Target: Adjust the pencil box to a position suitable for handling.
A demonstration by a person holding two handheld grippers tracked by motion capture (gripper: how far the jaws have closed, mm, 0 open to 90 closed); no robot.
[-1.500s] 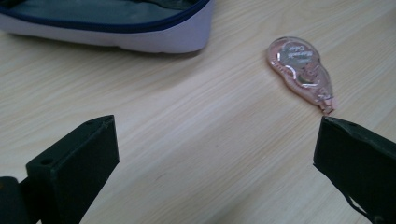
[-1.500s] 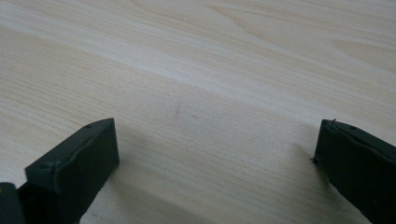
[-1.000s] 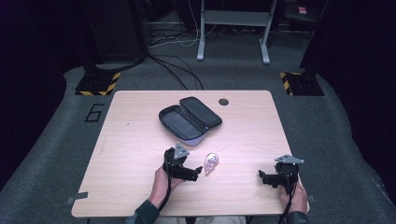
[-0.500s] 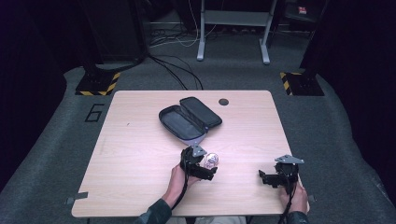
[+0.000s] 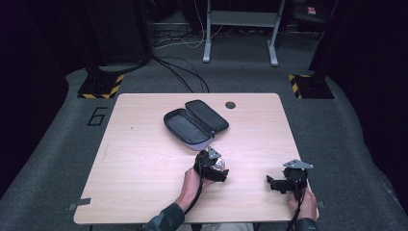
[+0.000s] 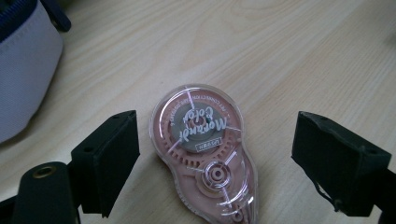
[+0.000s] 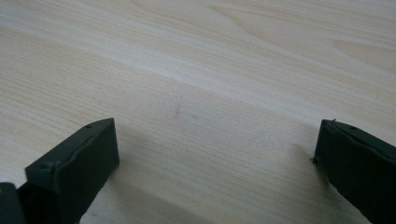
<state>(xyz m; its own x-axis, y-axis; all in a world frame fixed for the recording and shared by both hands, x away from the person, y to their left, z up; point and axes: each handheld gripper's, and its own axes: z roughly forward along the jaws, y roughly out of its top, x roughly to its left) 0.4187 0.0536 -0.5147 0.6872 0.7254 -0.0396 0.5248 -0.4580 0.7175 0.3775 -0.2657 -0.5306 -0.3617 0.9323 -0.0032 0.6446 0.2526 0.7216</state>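
A clear pink correction-tape roller (image 6: 203,149) lies flat on the wooden table (image 5: 144,159), just in front of an open dark pencil case (image 5: 192,124). My left gripper (image 5: 216,169) is lowered over the roller. In the left gripper view the left gripper (image 6: 217,140) has a jaw on each side of the roller with a gap at both; the jaws have just been closing. The case's grey edge (image 6: 23,70) shows at the upper left. Near the front right edge my right gripper (image 5: 276,184) rests open. In its own view the right gripper (image 7: 217,140) has bare wood between its jaws.
A small dark round disc (image 5: 230,104) sits near the table's far edge. The table's front edge runs just behind both hands. Cables and desk legs lie on the grey floor beyond the table.
My left gripper has moved right and a little down, from beside the roller to over it. Its jaws stand somewhat narrower. The right gripper has stayed put.
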